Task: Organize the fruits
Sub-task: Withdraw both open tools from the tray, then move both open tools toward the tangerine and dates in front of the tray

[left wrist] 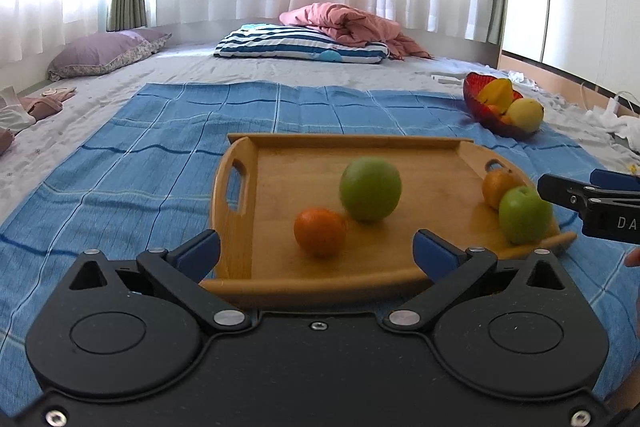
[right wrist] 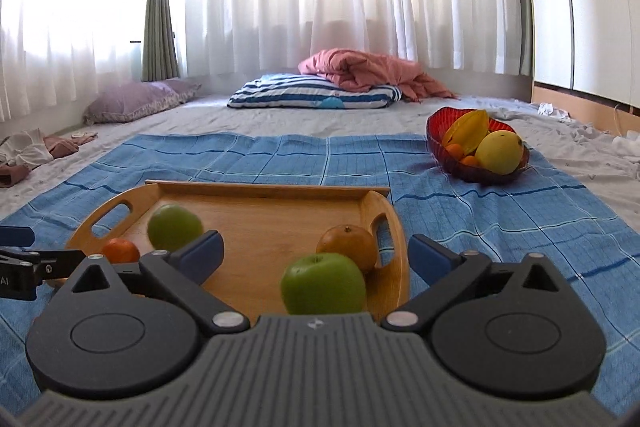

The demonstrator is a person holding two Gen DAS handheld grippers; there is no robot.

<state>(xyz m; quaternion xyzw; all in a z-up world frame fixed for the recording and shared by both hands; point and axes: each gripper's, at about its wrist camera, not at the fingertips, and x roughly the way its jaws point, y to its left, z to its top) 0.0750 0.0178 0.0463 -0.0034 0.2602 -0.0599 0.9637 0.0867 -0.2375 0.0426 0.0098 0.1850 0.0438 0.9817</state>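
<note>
Resting on a wooden tray on the blue cloth: two green apples, one mid-tray and one at the right edge, plus a small orange and a duller orange beside the right handle. Stood apart on the cloth, a red bowl already holding yellow fruit. Hovered short of the tray with the left claw spread wide, gripping nothing; likewise the right claw, wide and empty. Looked firm, smooth and round, so probably prone to rolling; best pinched across the widest middle, gently.
</note>
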